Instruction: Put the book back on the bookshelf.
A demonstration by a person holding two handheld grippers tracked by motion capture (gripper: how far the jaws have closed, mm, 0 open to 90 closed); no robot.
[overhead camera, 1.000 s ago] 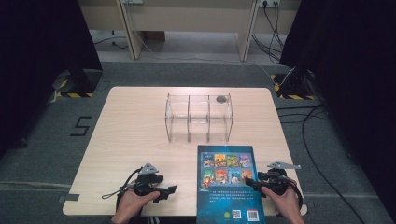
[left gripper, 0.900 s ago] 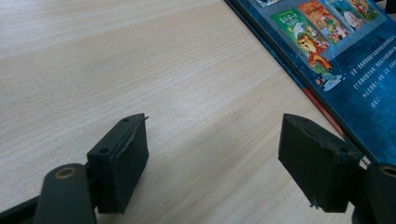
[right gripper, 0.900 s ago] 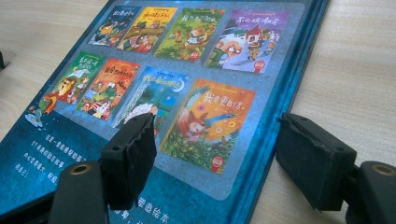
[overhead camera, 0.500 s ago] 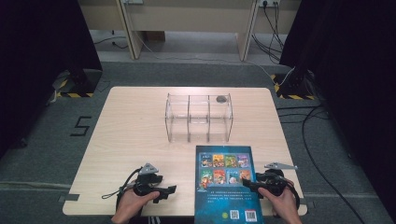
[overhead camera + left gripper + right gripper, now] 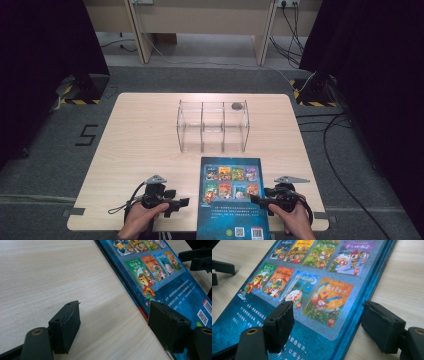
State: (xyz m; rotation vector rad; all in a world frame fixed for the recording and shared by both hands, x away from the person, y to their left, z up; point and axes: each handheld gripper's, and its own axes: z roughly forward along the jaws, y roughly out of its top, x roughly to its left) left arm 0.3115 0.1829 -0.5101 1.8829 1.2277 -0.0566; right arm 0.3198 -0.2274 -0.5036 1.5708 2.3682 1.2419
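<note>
I see a blue picture book lying flat, back cover up, at the near edge of the wooden table, in front of a clear three-compartment organizer. My left gripper sits just left of it, jaws apart over bare wood. My right gripper has its jaws spread astride the book's right edge.

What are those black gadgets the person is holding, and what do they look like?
Each is a hand-held gripper: left, right. Both are black, with two blocky, flat-faced jaws, a grey three-cornered plate on top and a dark trailing cable. The person's hands are bare, with no sleeves visible.
</note>
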